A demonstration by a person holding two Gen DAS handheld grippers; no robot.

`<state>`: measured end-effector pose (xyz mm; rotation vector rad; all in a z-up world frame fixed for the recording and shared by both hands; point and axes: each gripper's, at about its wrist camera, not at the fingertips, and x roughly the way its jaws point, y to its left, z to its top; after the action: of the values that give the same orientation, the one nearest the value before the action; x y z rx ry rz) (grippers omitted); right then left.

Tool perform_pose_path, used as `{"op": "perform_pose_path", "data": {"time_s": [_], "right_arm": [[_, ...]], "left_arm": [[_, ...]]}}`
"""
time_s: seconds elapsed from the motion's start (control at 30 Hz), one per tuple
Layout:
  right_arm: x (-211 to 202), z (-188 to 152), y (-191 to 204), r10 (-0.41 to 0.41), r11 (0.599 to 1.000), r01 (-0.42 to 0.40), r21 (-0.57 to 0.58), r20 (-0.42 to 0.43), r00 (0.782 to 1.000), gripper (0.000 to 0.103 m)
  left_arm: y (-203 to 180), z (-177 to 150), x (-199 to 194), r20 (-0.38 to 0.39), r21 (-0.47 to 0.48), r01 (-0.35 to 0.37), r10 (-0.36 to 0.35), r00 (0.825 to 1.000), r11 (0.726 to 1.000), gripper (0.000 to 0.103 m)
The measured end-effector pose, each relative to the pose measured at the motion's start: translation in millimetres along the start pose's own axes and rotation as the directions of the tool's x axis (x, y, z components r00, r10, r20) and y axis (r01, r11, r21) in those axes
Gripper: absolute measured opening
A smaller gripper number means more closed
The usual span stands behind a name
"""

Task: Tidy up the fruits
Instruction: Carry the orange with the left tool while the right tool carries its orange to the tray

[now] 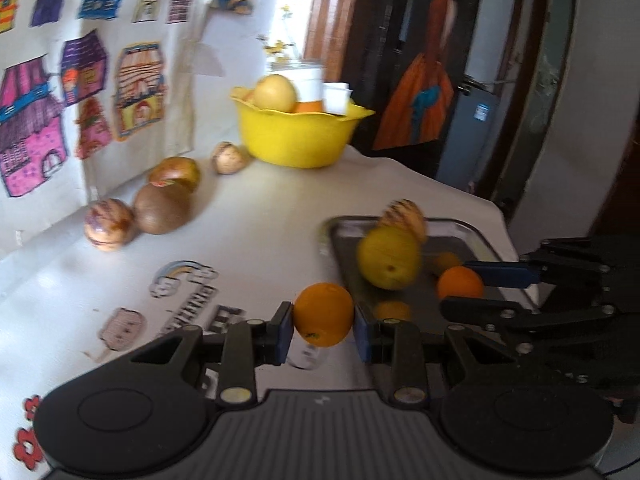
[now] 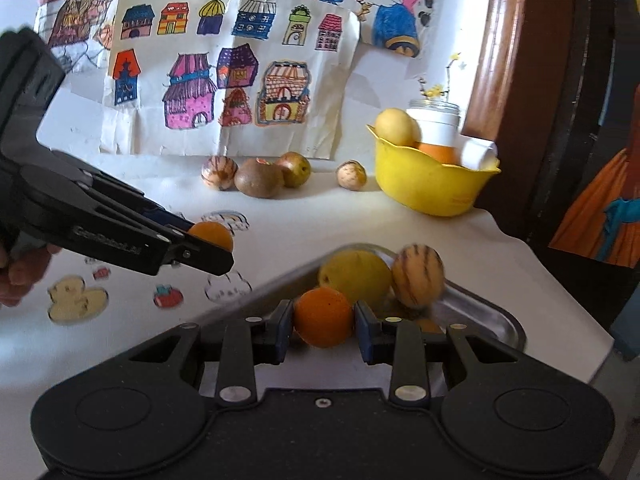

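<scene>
Orange is what catches the eye: each gripper is clamped on an orange. The left gripper point(image 1: 324, 330) holds one orange point(image 1: 323, 314) above the table point(image 1: 256, 216), beside the metal tray point(image 1: 472, 236); the right gripper point(image 2: 323, 330) holds another orange point(image 2: 323, 317) at the tray's near edge. A yellow fruit point(image 2: 354, 276) and a striped fruit point(image 2: 418, 276) lie in the tray. The yellow bowl point(image 2: 432, 184) already has some fruit in it. Four fruits point(image 2: 260, 174) sit loose by the wall, so I'd judge the sorting roughly midway.
</scene>
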<state>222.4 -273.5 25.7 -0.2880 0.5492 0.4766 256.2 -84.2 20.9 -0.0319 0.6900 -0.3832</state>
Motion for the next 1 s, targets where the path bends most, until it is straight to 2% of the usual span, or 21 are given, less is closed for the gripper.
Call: {"op": "perform_pose_path", "data": {"time_s": [0.2,0.37,1.0], "right_arm": [[-7,-30,-8,-0.019,0.999,0.019,0.031,-0.02,1.0,0.035],[-13,-46,-10,-0.027,0.999,0.028,0.036,-0.022,0.999,0.035],[-16,-53,-7,-0.024,0.999,0.024,0.027,0.001,1.0,0.035]], "left_arm": [[-27,-11,5,-0.051,0.035,0.053,-0.052,0.997,0.998,0.035],[-42,-15,13,-0.077,0.06,0.062,-0.057,0.995,0.996,0.035],[-46,-18,26,-0.111,0.056,0.05,-0.043,0.993,0.997,0.035]]}}
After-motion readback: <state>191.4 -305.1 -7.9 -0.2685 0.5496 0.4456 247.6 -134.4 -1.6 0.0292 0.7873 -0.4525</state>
